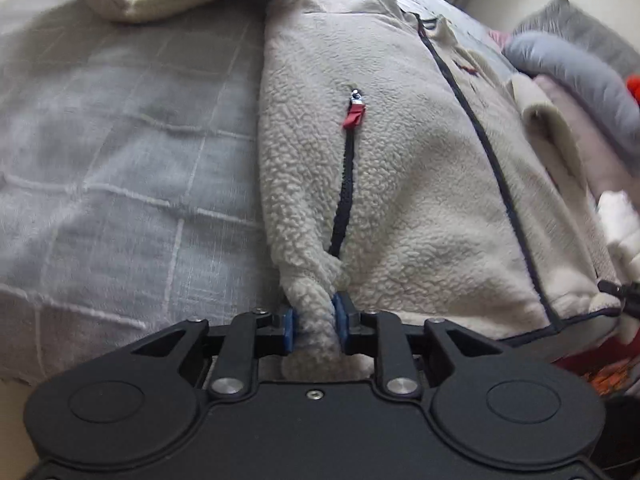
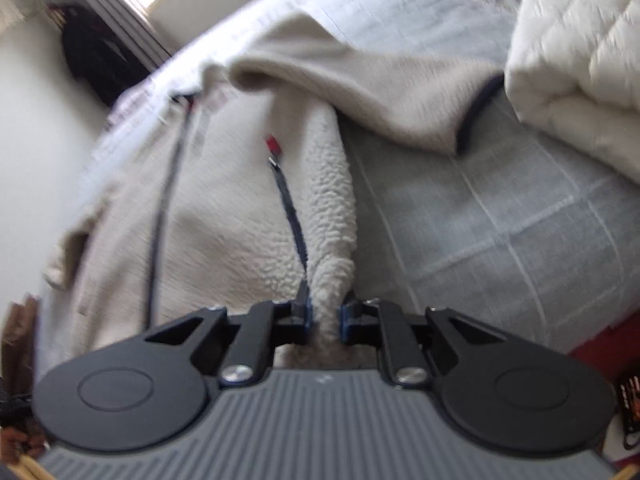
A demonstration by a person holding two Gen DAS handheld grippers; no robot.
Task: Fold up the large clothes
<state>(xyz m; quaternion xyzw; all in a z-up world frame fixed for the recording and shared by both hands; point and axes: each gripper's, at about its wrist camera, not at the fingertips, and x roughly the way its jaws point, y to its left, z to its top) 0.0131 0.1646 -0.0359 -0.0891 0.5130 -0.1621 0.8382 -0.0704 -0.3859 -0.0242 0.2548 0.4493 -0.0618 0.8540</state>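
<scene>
A: Two grippers, both clamped on the fleece (image 1: 400, 200). The left gripper (image 1: 316, 330) has its blue pads (image 1: 289, 330) pinched on a bunched fold at the hem corner, just below the pocket zip (image 1: 346, 184).

B: And the right gripper (image 2: 325, 322)?

A: Nearly closed too, squeezing a thin roll of the fleece's edge beside the other pocket zip (image 2: 290, 208).

B: Where does the fleece lie?

A: Flat on a grey checked cover (image 1: 120, 160), front up, main zip (image 1: 492, 168) done up. One sleeve (image 2: 360, 92) stretches out over the cover, near a white quilt (image 2: 580, 52). A pile of clothes (image 1: 580, 72) sits just beside the other side.
</scene>
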